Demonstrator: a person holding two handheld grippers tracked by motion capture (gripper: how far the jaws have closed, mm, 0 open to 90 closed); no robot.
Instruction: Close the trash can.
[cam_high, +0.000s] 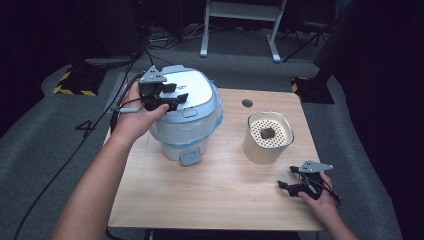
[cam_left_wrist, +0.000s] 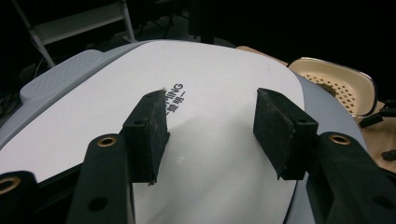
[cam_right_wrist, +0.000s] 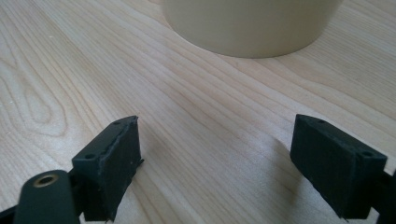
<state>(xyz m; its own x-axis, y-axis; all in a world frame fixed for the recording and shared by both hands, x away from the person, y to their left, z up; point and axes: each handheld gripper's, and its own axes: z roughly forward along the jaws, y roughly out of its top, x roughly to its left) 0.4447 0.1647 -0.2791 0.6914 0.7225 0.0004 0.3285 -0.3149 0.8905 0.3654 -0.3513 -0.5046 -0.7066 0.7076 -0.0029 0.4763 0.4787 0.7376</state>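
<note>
A white and pale-blue rice cooker (cam_high: 186, 117) stands on the wooden desk (cam_high: 210, 195) near its far left corner, its lid (cam_high: 192, 90) closed and a grey tab (cam_high: 190, 157) jutting from its base toward the near edge. The left gripper (cam_high: 167, 97) hovers over the left part of that lid, held by a hand (cam_high: 137, 120) that comes up along the cooker's left side. In the left gripper view the fingers (cam_left_wrist: 149, 135) stand released, spread wide just above the white lid surface (cam_left_wrist: 210, 107), with printed lettering (cam_left_wrist: 173, 95) between and beyond them; whether the pads touch the lid cannot be told.

To the right of the cooker, toward the desk's right edge, sits a cream inner pot (cam_high: 267, 137) with a perforated insert (cam_high: 270, 132) at its top and a small dark piece (cam_high: 267, 133) at the centre of the insert. A round cable hole (cam_high: 247, 103) lies in the desk beyond it.

The right gripper (cam_high: 287, 177) rests low near the near right corner of the desk, held in the right hand (cam_high: 320, 200). In the right gripper view its fingers (cam_right_wrist: 114, 163) are also released, wide apart with bare wood between them, pointing at the base of the cream pot (cam_right_wrist: 252, 25), which stands near but apart from them.
</note>
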